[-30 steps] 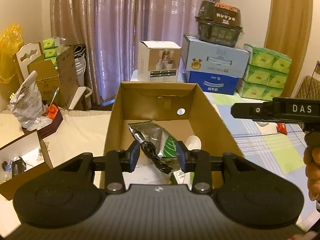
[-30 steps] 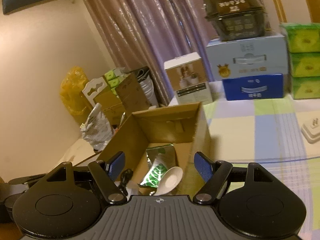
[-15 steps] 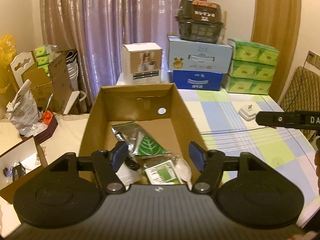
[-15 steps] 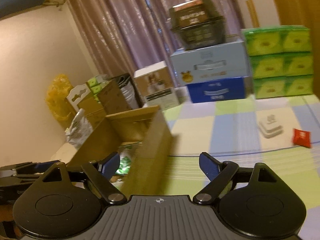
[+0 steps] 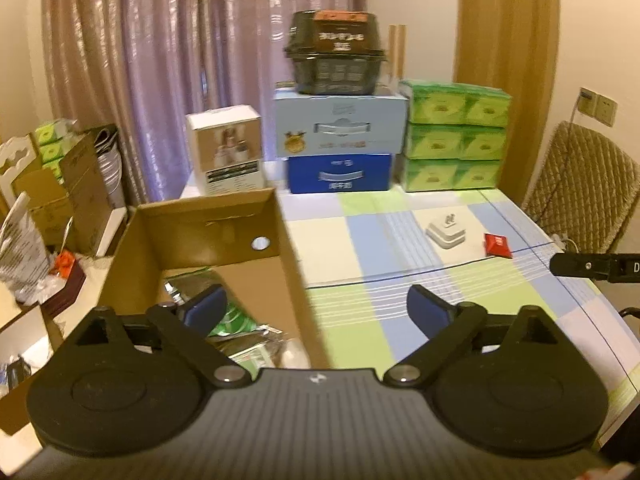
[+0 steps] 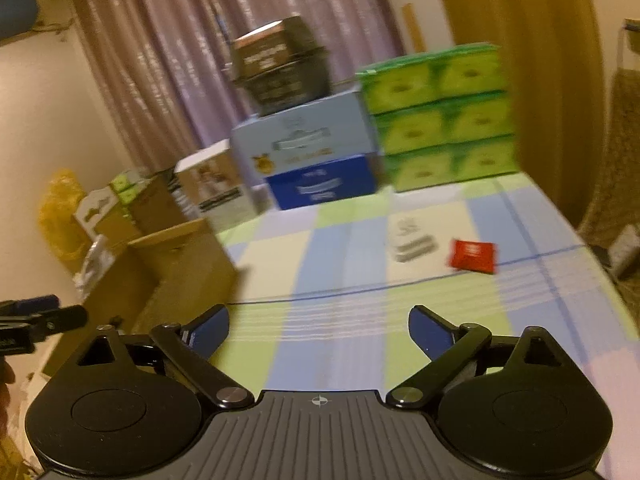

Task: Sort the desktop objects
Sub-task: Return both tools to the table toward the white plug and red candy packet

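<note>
Red packet (image 6: 473,255) and white plug (image 6: 412,240) lie side by side on the checked tabletop (image 6: 340,248), ahead and right of the right claw (image 6: 318,330). Both claws gape wide, empty; the left claw (image 5: 316,308) sits farther off, beside the cardboard box (image 5: 288,264).

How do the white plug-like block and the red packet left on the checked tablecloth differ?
The white block is thick and squarish with a raised top; the red packet is flat and thin. The white block lies nearer the cardboard box; the red packet lies on its far side. Both rest loose on the tablecloth, apart from each other and from both open grippers.

Purple curtain (image 5: 160,60), stacked green tissue packs (image 5: 456,136) (against wall), quilted chair (image 5: 580,192)
</note>
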Available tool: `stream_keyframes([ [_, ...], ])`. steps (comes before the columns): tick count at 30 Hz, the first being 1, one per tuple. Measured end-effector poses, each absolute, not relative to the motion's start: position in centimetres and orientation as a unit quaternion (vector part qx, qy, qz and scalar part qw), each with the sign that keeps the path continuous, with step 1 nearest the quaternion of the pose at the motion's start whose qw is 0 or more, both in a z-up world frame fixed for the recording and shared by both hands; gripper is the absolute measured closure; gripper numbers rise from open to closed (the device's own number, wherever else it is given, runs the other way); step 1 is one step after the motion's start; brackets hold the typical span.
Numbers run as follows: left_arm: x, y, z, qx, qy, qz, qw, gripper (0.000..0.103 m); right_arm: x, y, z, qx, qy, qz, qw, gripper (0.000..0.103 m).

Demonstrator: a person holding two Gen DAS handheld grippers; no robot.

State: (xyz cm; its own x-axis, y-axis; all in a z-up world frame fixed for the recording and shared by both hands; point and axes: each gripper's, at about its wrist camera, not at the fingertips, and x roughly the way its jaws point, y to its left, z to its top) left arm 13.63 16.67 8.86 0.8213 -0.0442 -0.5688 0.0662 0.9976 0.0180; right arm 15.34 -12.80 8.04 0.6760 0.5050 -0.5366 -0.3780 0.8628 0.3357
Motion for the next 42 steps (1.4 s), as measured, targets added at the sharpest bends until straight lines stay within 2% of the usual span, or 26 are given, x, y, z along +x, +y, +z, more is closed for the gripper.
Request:
stream_keyframes([
  [3, 14.0, 14.8, 8.7, 0.040, 0.290, -0.038, 0.955, 0.001, 15.2, -15.3, 7.5, 0.100, 0.326, 0.221, 0.914, 0.007],
  [17, 16.6, 7.4, 6.9, 0.054, 0.303, -0.103, 0.946, 0.001, 14.1, -23.5, 5.8, 0.099, 0.339, 0.148, 0.924, 0.005],
  [33, 23.7, 2.1, 3.0, 0.060, 0.338, -0.135, 0.929, 0.001, 19.2, -22.8, 2.9, 0.079, 0.342, 0.132, 0.927, 0.005],
  [42, 29.0, 1.2, 0.1, 0.003, 0.349, -0.096, 0.932, 0.001, 24.9, -21.4, -0.3, 0.069, 0.330, 0.124, 0.933, 0.005],
])
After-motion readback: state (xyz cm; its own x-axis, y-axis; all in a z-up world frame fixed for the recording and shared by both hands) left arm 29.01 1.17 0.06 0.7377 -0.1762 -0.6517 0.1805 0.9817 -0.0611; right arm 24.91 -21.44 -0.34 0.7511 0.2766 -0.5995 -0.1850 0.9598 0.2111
